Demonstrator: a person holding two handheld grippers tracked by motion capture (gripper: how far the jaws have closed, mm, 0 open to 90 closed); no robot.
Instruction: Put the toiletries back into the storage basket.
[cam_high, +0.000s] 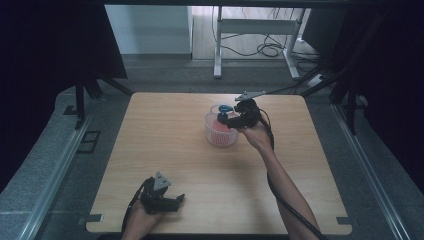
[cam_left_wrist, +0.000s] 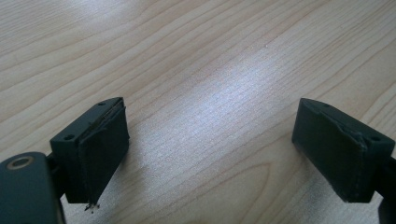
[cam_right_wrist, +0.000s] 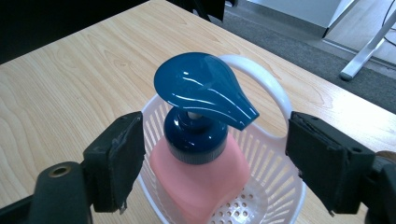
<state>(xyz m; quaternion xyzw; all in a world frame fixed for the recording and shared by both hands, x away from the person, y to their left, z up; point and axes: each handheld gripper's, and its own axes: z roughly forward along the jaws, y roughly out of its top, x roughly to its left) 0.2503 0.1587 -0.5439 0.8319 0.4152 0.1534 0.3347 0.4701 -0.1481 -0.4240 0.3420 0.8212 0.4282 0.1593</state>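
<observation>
Pink pump bottle, dark blue pump head and collar, stands inside a small white slotted plastic basket. Bottle leans slightly rather than dead upright; its base sits on the perforated basket floor. Basket's white loop handle is raised behind the pump head. In the high view the basket sits right of table centre, toward the far side.

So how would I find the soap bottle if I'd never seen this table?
Look at the wooden table, toward its far right part, for a small white basket with a handle. The pink pump bottle stands inside it, the only pink thing there, topped with a dark blue pump.
</observation>
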